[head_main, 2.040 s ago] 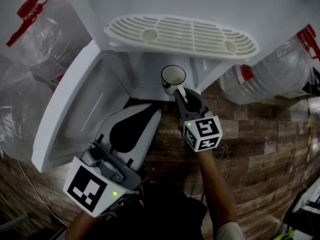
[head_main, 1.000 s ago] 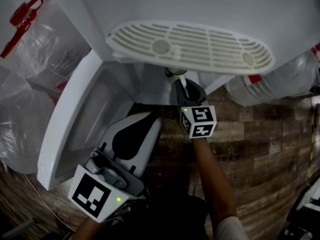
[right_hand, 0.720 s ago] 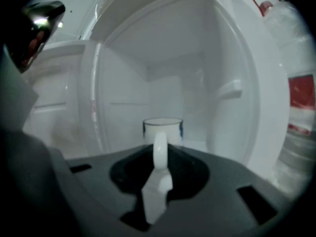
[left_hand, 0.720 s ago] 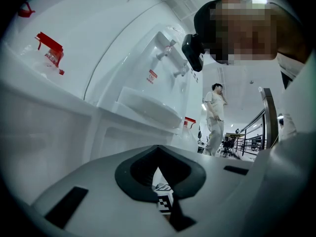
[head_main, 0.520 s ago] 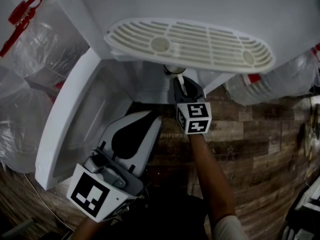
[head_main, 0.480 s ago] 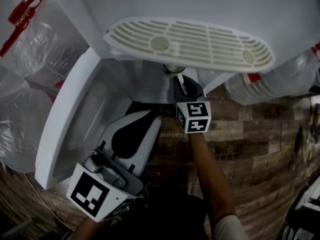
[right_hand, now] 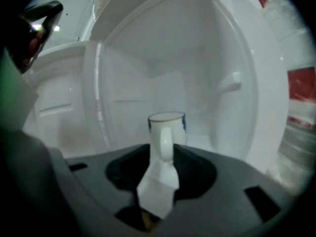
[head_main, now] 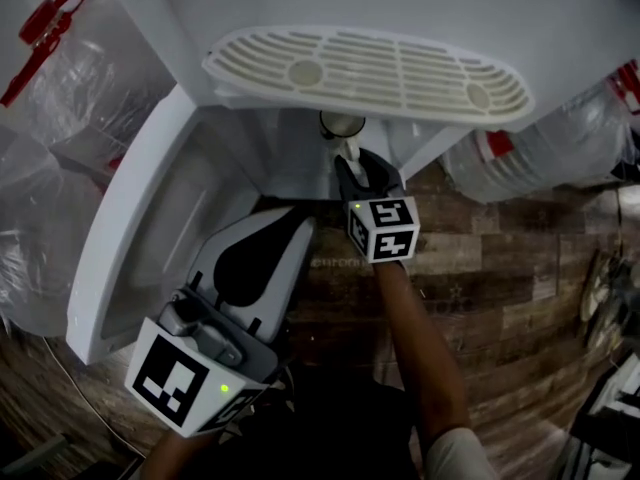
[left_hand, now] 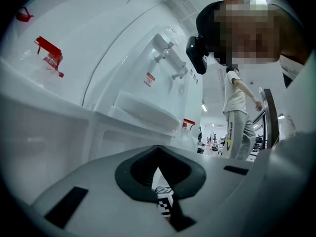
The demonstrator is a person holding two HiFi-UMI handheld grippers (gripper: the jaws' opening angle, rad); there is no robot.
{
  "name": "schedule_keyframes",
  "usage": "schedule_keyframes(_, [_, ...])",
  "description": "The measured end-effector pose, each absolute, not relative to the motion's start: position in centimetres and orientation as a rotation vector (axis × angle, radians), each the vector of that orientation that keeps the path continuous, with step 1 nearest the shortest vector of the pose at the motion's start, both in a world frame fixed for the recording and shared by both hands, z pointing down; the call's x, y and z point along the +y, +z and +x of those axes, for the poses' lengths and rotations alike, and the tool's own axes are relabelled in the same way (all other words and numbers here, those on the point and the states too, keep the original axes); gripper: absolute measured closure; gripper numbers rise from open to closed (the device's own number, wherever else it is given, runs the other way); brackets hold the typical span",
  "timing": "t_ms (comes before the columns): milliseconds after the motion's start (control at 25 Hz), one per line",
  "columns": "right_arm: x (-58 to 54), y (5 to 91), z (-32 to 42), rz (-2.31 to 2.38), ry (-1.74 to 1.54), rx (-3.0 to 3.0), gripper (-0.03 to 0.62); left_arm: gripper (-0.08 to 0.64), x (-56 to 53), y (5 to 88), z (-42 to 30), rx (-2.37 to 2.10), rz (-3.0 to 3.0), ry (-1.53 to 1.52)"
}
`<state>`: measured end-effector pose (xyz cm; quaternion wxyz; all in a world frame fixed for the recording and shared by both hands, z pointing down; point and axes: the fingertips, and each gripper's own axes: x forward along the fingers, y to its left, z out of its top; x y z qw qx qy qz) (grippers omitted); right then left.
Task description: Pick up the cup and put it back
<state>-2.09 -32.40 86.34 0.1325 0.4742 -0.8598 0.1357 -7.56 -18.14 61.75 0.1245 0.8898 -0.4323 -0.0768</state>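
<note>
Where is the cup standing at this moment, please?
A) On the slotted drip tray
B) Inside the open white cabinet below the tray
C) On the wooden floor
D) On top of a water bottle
B: the cup stands upright on the floor of the open white cabinet, its handle between the jaws of the right gripper, which have just been opening and no longer press on it.

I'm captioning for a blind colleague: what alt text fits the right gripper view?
A white ceramic cup with a dark rim stands upright inside a white plastic compartment, its handle toward the camera between the right gripper's dark fingers, which have just been opening and seem clear of it.
</note>
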Motion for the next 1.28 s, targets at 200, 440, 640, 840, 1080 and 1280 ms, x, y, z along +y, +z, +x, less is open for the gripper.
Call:
schedule_keyframes(200, [-30.7,85.8,-1.4,1.364,0.419,-2.507,0.446,0.554,-17.8,60.4,-7.1,-1.267,2.63,-0.256])
schedule_keyframes(440, [-27.1,85.5,-0.1,1.333,0.481,-2.507,0.475,0.554,-17.0,59.7,-6.7,-1.272,2.626,-0.259])
schedule_keyframes(640, [-23.7,83.9,0.5,1.292,0.48,-2.543,0.553,0.554,-16.1,58.4,-6.3,-1.279,2.655,-0.276])
schedule_keyframes(840, [-20.4,80.2,2.1,1.301,0.493,-2.584,0.569,0.554,-15.3,58.3,-5.3,-1.264,2.66,-0.278])
schedule_keyframes(1080, [-17.3,74.3,2.9,1.29,0.437,-2.61,0.569,0.554,-15.1,57.3,-5.2,-1.27,2.696,-0.214])
schedule_keyframes(1280, [-16.5,68.9,3.7,1.286,0.34,-2.634,0.569,0.554,-15.2,56.0,-4.4,-1.258,2.74,-0.149])
